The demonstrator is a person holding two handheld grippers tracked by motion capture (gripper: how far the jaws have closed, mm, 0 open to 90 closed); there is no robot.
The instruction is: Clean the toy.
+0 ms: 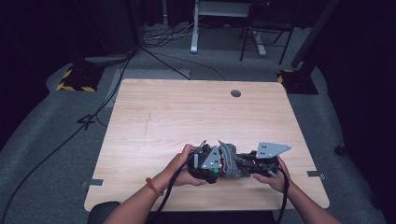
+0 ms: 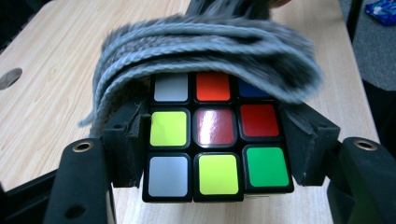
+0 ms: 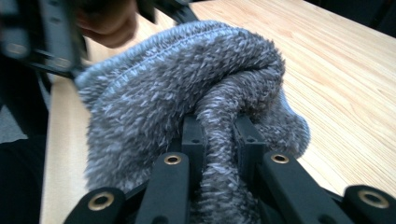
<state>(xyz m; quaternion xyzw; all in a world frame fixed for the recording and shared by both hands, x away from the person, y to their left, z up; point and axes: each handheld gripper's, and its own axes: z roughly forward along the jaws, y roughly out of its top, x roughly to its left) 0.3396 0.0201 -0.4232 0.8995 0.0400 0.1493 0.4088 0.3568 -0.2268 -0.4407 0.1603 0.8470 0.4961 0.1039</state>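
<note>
At the 6 o'clock edge of the desk (image 1: pixel 154 116), both units meet over the work. The left hand-held gripper (image 2: pixel 217 140) is clamped on a puzzle cube (image 2: pixel 217 149), its pads pressed against the cube's two side faces; the near face remains fully exposed. The right hand-held gripper (image 3: pixel 218 135) is closed on a bunched fold of grey fleece cloth (image 3: pixel 187 84), pinched between its jaws. The cloth is draped over the cube's far top edge, toward 12 o'clock in the left gripper view. Judged status: wiping or covering of the cube is under way; the upper edge is in contact with the cloth, while the near face and lower rows remain to be treated. The desk beyond, toward 12 o'clock, carries a cable port (image 1: pixel 236 93)
</note>
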